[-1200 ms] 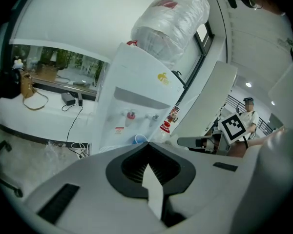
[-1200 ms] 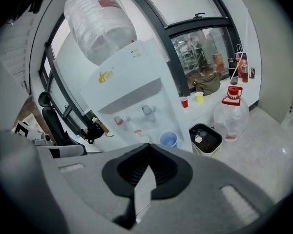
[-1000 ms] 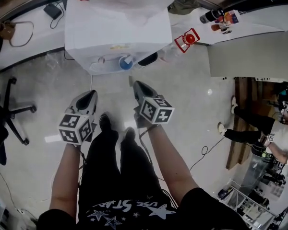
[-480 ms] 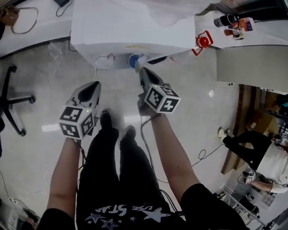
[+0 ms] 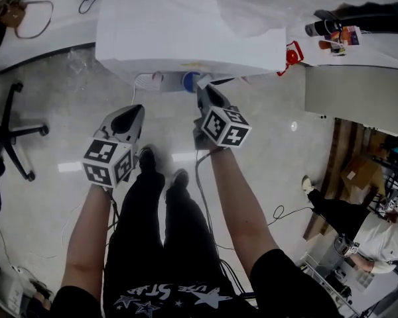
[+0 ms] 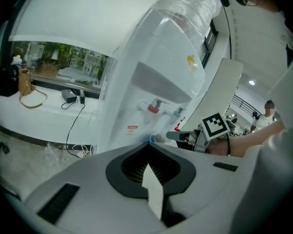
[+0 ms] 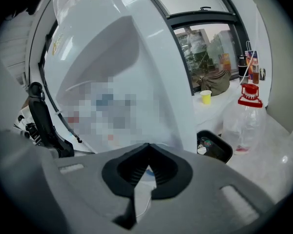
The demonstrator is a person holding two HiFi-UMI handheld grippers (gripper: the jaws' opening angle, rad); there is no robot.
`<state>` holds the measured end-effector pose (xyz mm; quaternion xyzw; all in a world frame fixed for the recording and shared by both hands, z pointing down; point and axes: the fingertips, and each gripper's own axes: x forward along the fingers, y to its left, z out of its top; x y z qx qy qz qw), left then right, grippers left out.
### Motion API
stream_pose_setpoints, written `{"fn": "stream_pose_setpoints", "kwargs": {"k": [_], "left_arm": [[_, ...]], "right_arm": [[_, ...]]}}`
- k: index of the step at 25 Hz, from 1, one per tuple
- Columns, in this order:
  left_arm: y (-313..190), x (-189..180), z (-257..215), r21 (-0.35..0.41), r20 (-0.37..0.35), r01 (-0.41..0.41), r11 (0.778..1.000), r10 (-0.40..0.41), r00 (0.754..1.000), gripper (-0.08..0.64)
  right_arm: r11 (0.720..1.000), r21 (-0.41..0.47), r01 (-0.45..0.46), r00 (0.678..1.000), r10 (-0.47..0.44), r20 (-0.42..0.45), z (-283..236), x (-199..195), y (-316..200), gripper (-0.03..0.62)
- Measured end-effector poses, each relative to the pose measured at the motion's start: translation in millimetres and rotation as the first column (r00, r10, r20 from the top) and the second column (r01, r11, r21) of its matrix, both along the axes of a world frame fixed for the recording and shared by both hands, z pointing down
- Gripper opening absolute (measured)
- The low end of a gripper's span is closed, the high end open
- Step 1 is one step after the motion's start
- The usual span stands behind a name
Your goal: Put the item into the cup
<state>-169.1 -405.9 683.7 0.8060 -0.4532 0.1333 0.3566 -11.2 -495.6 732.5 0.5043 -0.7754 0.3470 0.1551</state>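
Floor (image 5: 60,144): pale and glossy, and it fills most of the head view.

Dispenser (image 5: 186,32): a white water dispenser straight ahead. Its top is cut off in the head view. The left gripper view shows the clear jug (image 6: 190,4) on top, with a red tap (image 6: 154,108) under the recess. I can't make out the taps in the right gripper view.

Chair (image 5: 10,138): at the far left, only partly in frame.

Another person (image 5: 368,234): at the lower right, well apart from me and half out of frame.

Bottle (image 7: 244,123): clear with a red cap, standing on the white counter to the right of the dispenser. A black tray (image 7: 216,147) lies just beside it. Its contents are too small to tell.

Right gripper (image 5: 204,93): clenched tip to tip with nothing in it. It points at the dispenser front, just under a blue tap (image 5: 189,81).

Left gripper (image 5: 131,116): also clenched and empty. It is over the floor, lower than the right one and short of the dispenser.

Cup (image 7: 205,97): small and yellow, on the window ledge beside a crumpled bag (image 7: 215,82). I can't tell whether it is the task's cup.

Item: no view shows it to me.
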Motion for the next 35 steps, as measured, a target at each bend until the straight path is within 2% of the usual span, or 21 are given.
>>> {"fn": "stream_pose_setpoints", "kwargs": {"k": [7, 11, 31, 35], "left_arm": [[-1.6, -1.1, 6.7, -0.011, 0.002, -0.004, 1.0, 0.004, 1.0, 0.005], [-0.5, -2.0, 10.5, -0.016, 0.0, -0.003, 1.0, 0.003, 1.0, 0.005], [2.2, -0.5, 12.3, -0.022, -0.011, -0.017, 1.0, 0.017, 1.0, 0.005], [2.1, -0.2, 13.7, -0.023, -0.011, -0.02, 1.0, 0.02, 1.0, 0.005]], "right_arm": [[0.999, -0.032, 0.013, 1.0, -0.013, -0.024, 12.6, -5.2, -5.0, 0.002], [1.0, -0.012, 0.016, 0.999, -0.016, -0.036, 12.6, -7.5, -7.1, 0.002], [1.0, -0.004, -0.031, 0.999, 0.031, -0.012, 13.3, -5.2, -8.2, 0.008], [0.999, -0.006, -0.034, 0.999, 0.034, -0.003, 13.4, -5.1, -8.7, 0.052]]}}
